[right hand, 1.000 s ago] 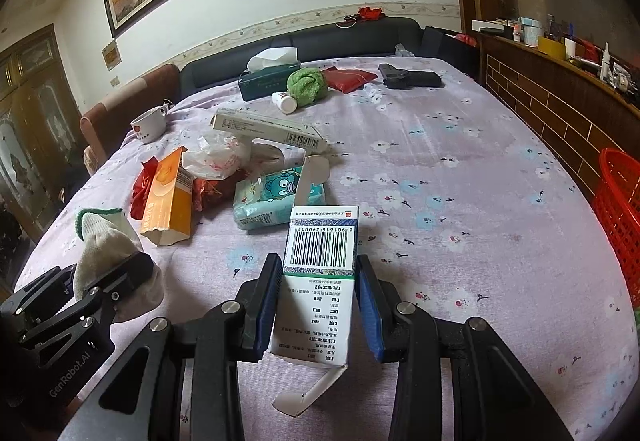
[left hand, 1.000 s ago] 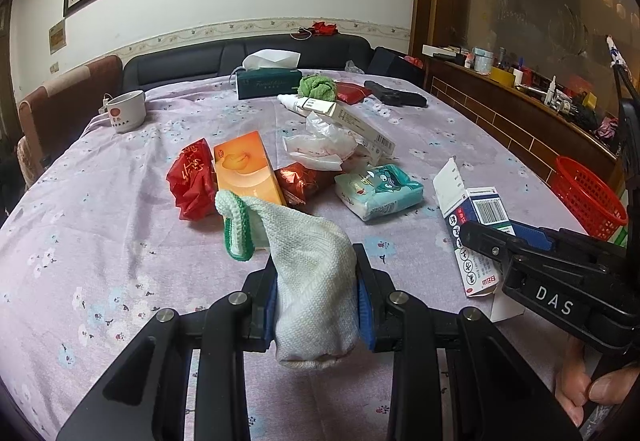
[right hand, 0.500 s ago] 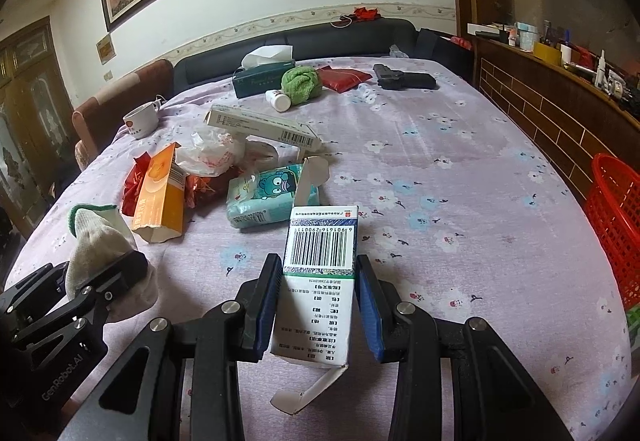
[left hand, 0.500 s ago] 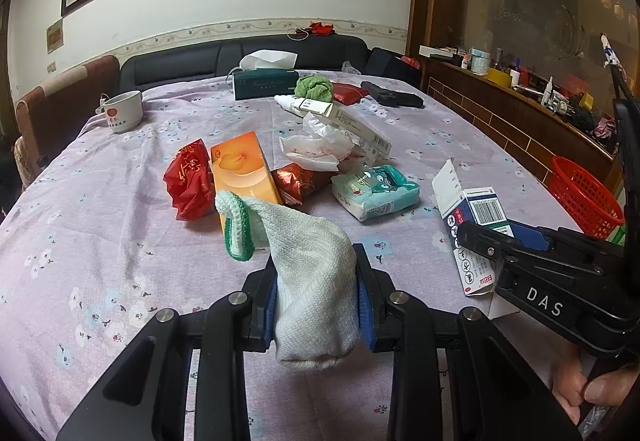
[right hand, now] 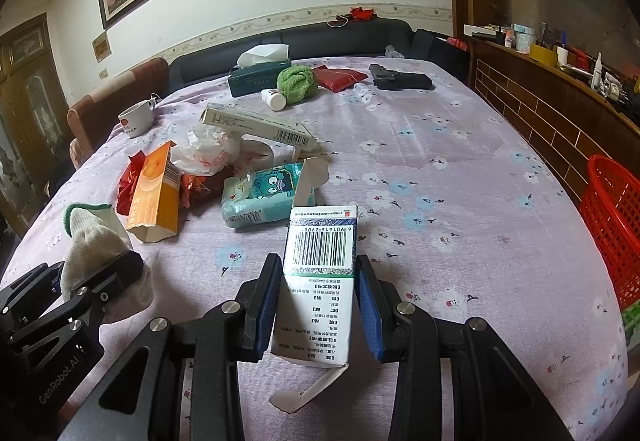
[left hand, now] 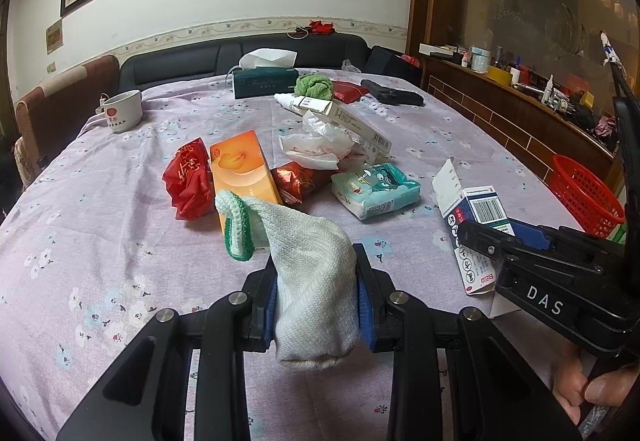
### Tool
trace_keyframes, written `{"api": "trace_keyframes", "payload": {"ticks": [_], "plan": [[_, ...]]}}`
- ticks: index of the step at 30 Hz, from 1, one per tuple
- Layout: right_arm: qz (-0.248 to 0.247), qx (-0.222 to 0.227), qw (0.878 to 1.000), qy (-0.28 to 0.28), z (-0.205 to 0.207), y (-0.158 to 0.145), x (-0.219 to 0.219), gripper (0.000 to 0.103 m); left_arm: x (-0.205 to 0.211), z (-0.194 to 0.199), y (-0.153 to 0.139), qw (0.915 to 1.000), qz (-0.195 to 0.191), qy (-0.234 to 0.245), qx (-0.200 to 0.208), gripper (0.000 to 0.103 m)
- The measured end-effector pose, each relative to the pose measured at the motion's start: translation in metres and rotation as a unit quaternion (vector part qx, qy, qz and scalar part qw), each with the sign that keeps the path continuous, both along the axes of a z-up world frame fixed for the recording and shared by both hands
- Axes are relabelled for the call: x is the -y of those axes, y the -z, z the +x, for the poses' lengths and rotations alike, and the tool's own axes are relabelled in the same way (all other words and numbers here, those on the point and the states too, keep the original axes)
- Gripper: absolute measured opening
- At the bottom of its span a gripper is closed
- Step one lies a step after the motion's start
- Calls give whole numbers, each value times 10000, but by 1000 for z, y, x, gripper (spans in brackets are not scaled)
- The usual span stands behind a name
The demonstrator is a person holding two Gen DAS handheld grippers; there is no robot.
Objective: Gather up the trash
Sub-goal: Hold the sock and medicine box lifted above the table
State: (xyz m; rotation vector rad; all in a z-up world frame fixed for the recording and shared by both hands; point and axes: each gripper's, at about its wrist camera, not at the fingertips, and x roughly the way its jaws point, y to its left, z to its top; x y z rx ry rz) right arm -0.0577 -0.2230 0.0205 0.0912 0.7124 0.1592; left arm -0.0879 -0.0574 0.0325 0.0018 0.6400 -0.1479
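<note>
My left gripper (left hand: pixel 316 261) is shut on a white sock with a green cuff (left hand: pixel 308 265), held just above the flowered tablecloth (left hand: pixel 100 241). In the right wrist view my right gripper (right hand: pixel 318 273) is shut on a small white and blue barcoded box (right hand: pixel 320 249) with its flaps hanging open. The left wrist view shows that box (left hand: pixel 476 209) at the right. Ahead lies a pile: an orange carton (left hand: pixel 244 169), a red wrapper (left hand: pixel 188 181), a teal tissue pack (left hand: pixel 376 189), a crumpled plastic bag (left hand: pixel 316 145) and a long white box (left hand: pixel 352 121).
A red mesh basket (right hand: pixel 612 221) stands off the table's right edge. At the far end are a mug (left hand: pixel 122 115), a green tissue box (left hand: pixel 264 81), a green cloth (left hand: pixel 314 85), a red pouch (left hand: pixel 348 91) and a black object (left hand: pixel 392 95). A wooden counter runs along the right.
</note>
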Motion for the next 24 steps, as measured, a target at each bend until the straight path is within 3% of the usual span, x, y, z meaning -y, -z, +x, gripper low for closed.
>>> {"api": "trace_keyframes", "payload": {"ticks": [24], "plan": [[100,-22,9999,12,0,1,2,39,-2,1,0,10000,-1,5,21,30]]}}
